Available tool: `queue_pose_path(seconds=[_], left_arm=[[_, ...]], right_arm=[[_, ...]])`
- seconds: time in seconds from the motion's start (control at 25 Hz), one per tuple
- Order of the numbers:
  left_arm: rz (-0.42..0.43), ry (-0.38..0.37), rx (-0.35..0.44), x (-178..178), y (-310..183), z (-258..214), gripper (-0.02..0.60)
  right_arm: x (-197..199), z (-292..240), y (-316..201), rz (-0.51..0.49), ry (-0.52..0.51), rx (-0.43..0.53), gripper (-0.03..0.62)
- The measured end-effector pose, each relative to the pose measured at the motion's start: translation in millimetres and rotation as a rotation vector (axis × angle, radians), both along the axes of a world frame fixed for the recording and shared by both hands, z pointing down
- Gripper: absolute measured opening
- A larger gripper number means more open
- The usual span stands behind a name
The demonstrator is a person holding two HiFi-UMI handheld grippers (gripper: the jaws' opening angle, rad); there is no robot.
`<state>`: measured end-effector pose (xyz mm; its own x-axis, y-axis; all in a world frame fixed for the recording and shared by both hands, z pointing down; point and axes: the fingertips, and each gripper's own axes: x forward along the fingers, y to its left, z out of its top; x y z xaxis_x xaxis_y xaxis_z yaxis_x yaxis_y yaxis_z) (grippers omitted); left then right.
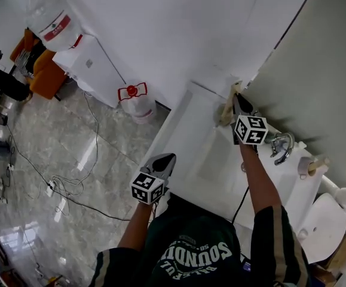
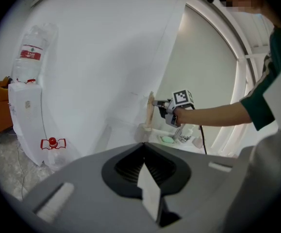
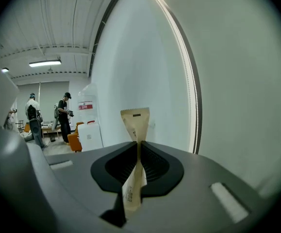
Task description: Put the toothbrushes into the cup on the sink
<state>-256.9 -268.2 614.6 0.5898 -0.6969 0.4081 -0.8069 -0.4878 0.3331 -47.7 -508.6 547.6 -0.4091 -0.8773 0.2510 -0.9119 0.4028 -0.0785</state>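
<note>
Above, the right gripper [image 1: 238,103] reaches to the far corner of the sink [image 1: 174,141], its jaws clenched on a tan paper-wrapped toothbrush [image 3: 136,123]. The pack's long axis stands close to upright, one end rising clear of the jaws and the other hanging below them. Directly under that lower end, as the left gripper view shows it, sits a beige vessel, taken here to be the cup [image 2: 144,128] (its mouth is too small to make out). The pack therefore lies above the cup and roughly in line with it, so the coming move is judged to turn on a straight descent with the pack kept vertical. The left gripper [image 1: 165,160] hangs at the sink's near edge, well apart from the cup, jaws closed on a white-wrapped strip [image 2: 147,186], probably a second toothbrush. The right hand is plainly the nearer.
</note>
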Motion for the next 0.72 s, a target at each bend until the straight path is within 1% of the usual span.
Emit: queue_pose_path(seconds=[0.16,0.4,0.56,0.72], left_arm=[[-0.011,-0.02,-0.019,-7.8,5.8,6.2,0.051],[-0.026,-0.021,-0.03,-12.7,4.6,10.3,0.051],[-0.011,-0.012,-0.029,-4.9,3.8,11.4,0.051],[0.005,-0.011,-0.028,-1.3,5.0,11.0,0.051]], right_arm=[[7.4,34.6,-2.5,0.03,0.047,-0.05,0.026],[2.2,61.9,4.7,0.006,0.073,-0.11,0.026],[2.8,81.5,13.3,-0.005,0.102,-0.183,0.026],[2.9,102.1,24.5,-0.015,0.098,-0.269,0.026]])
